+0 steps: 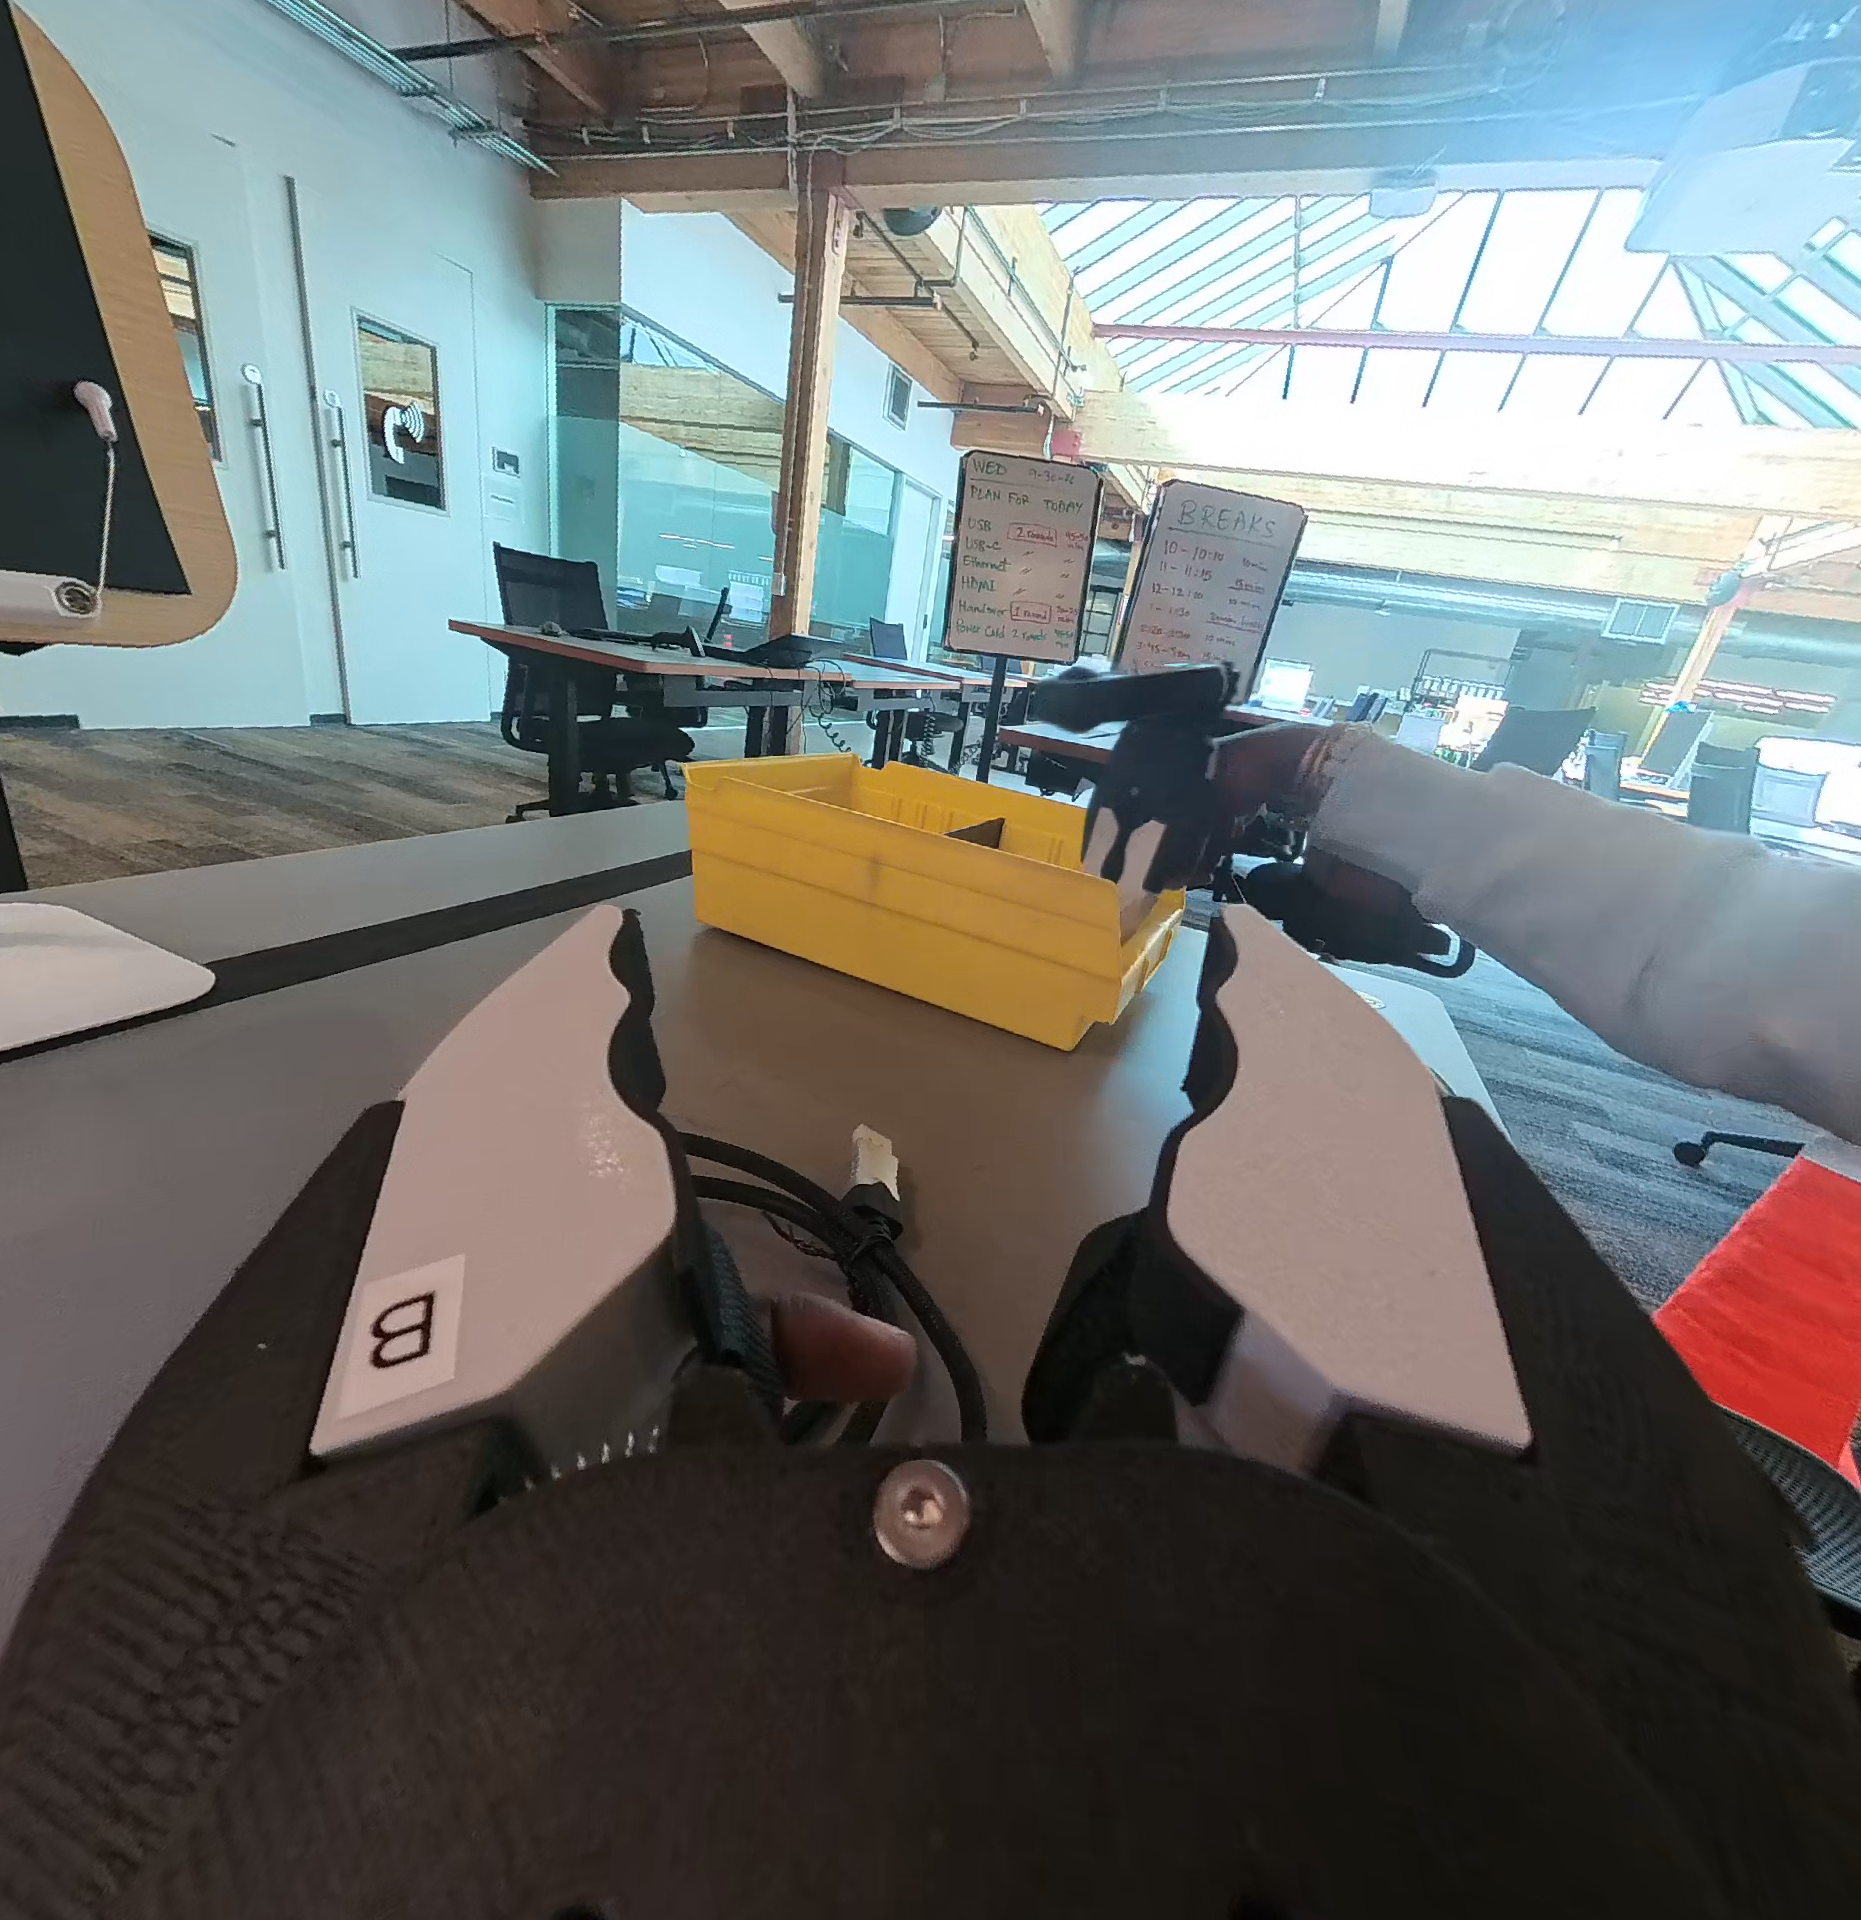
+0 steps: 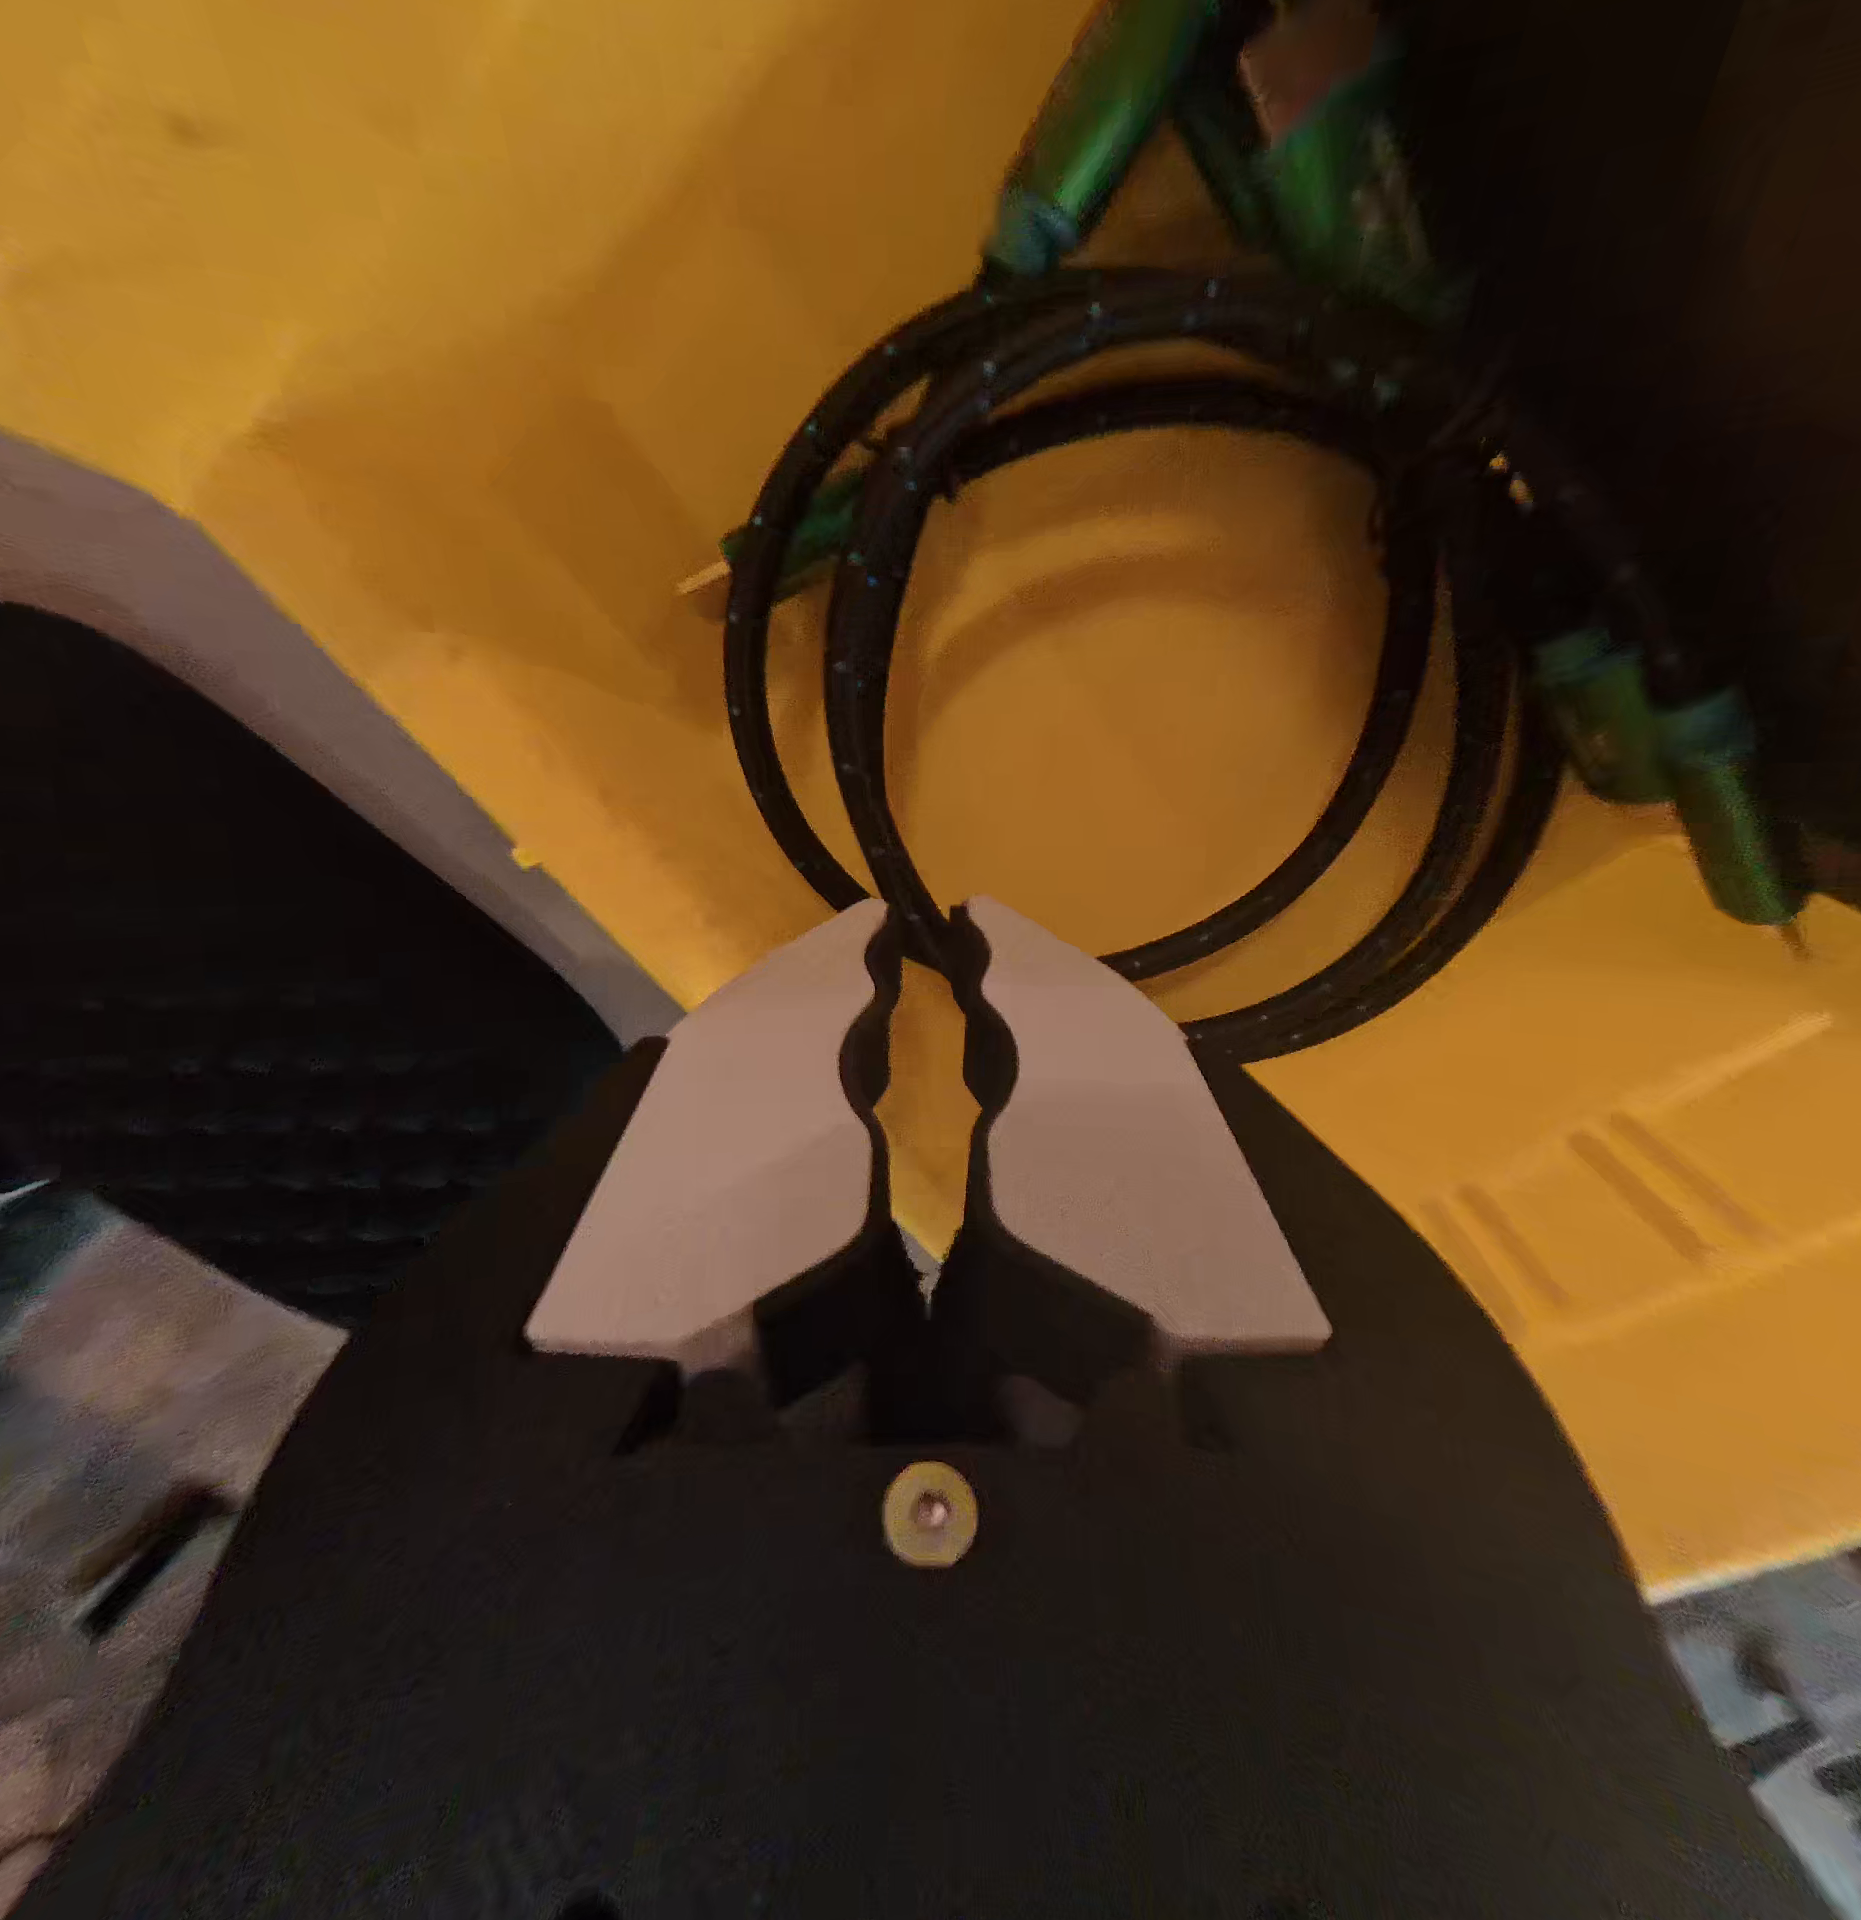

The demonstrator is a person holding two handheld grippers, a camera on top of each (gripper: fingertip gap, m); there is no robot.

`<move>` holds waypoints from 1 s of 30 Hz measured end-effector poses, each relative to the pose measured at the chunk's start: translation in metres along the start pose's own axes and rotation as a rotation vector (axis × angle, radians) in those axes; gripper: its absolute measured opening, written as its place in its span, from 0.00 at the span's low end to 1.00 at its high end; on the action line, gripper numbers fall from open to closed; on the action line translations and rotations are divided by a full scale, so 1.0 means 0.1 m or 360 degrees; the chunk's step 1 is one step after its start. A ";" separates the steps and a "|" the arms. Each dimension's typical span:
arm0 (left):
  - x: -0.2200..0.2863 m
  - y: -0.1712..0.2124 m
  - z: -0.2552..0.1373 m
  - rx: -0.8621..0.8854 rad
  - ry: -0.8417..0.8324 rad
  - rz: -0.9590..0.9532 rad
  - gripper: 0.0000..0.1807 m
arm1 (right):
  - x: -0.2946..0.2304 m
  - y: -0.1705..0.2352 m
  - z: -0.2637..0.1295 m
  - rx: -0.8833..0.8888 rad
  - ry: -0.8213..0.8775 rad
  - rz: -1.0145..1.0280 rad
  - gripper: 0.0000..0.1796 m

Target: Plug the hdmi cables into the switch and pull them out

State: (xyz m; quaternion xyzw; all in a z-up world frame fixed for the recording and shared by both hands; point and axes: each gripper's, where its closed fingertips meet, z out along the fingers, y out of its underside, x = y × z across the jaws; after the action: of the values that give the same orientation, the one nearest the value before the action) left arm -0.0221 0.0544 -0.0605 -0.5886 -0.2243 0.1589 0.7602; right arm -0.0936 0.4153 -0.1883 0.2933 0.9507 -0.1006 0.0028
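Note:
A coiled black braided HDMI cable (image 2: 1269, 322) with green plugs (image 2: 1674, 748) lies in a yellow bin (image 2: 386, 312). My right gripper (image 2: 926, 914) is down inside the bin, shut on one loop of that cable at its fingertips. In the left wrist view it (image 1: 1144, 821) shows over the bin's (image 1: 905, 894) right end, held by a hand in a grey sleeve. My left gripper (image 1: 921, 930) is open and empty above the dark table (image 1: 282, 1091). A second black cable coil (image 1: 864, 1236) with a white-capped plug lies between its fingers. A dark object (image 2: 1736, 312) fills the bin's far right corner.
A monitor on a white stand (image 1: 64, 977) is at the table's left. The table's right edge is near the bin, with carpet and a red mat (image 1: 1788, 1309) below. Desks, chairs and two whiteboards (image 1: 1019, 561) stand far behind.

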 end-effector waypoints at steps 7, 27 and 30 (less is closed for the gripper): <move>0.06 0.02 0.01 -0.0020 0.0051 -0.0014 0.55 | -0.18 0.02 0.10 -0.0231 -0.0160 0.0050 0.06; 0.05 0.06 0.02 -0.0048 0.0043 -0.0024 0.54 | -0.36 -0.14 -0.07 0.0165 -0.0269 0.0024 0.05; 0.06 0.09 0.02 -0.0071 0.0053 -0.0021 0.54 | -0.37 -0.09 -0.02 -0.0003 -0.0522 0.0443 0.07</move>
State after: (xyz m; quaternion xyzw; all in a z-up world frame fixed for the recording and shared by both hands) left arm -0.0180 0.0614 -0.0674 -0.6065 -0.2189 0.1391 0.7516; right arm -0.0676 0.3882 -0.1826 0.4014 0.8880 -0.1447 0.1717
